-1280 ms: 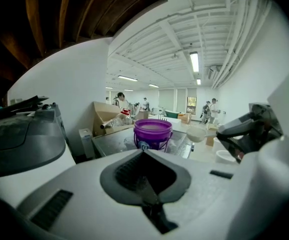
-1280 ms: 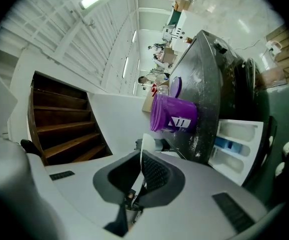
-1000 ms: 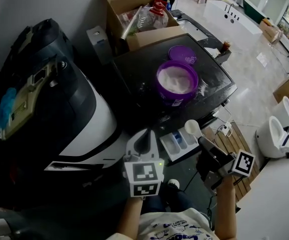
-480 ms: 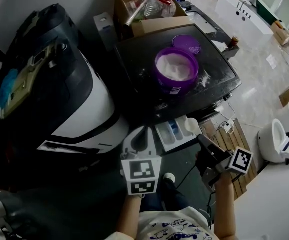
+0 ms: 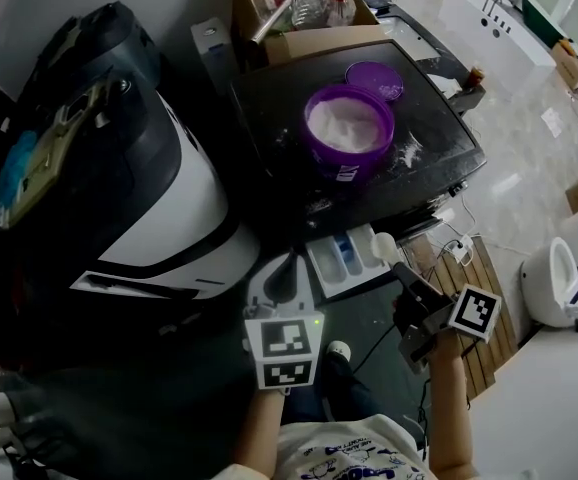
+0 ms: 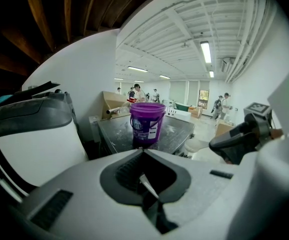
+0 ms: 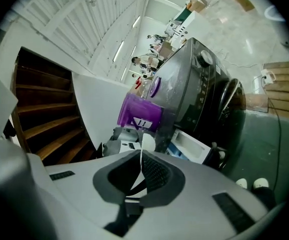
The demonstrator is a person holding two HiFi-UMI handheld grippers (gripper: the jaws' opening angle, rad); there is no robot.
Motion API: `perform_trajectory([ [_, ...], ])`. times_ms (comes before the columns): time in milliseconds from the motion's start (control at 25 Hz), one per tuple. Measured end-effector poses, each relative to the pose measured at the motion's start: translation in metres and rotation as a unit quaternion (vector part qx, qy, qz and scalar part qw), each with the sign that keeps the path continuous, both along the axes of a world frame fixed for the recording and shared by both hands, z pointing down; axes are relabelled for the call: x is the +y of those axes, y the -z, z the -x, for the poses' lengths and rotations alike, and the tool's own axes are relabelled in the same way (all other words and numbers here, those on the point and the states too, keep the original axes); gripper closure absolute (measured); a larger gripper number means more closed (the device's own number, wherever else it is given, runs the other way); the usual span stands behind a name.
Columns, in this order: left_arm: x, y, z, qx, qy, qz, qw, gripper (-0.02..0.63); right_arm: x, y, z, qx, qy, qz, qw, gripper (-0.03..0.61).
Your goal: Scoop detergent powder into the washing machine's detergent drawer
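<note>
The left gripper (image 5: 285, 273) is hanging just left of the open detergent drawer (image 5: 334, 268). Its jaws are pressing together on nothing and pointing toward the purple powder bucket (image 5: 346, 165), which is standing open on the washing machine (image 5: 279, 108). The right gripper (image 5: 402, 271) is clenching the handle of the white scoop (image 5: 383, 247), whose bowl is sticking out past the jaw tips over the drawer's right end.
</note>
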State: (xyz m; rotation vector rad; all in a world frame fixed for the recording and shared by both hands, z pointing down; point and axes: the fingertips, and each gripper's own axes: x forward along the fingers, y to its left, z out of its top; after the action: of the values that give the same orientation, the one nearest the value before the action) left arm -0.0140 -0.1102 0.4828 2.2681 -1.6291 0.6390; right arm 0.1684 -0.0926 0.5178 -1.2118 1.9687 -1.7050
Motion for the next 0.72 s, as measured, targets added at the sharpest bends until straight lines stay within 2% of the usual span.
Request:
perform_trajectory([
  [240,-0.002,-0.006,-0.005,-0.003,-0.004,0.005,1.0,0.612,-0.007,-0.019,-0.002,0.094,0.021,0.003,0.995,0.558],
  [440,-0.003,-0.008,-0.003,-0.004,-0.004,0.008,0.9999,0.612,-0.014,-0.031,0.002,0.185,0.055,-0.014,0.981,0.558],
  [560,-0.004,-0.011,0.0,-0.005,-0.002,0.01,0.9999,0.612,-0.017,-0.038,0.004,0.246,0.081,-0.028,0.966,0.558],
  [720,-0.004,-0.014,0.004,-0.005,0.001,0.013,0.9999,0.612,-0.022,-0.048,0.006,0.342,0.127,-0.054,0.93,0.558],
])
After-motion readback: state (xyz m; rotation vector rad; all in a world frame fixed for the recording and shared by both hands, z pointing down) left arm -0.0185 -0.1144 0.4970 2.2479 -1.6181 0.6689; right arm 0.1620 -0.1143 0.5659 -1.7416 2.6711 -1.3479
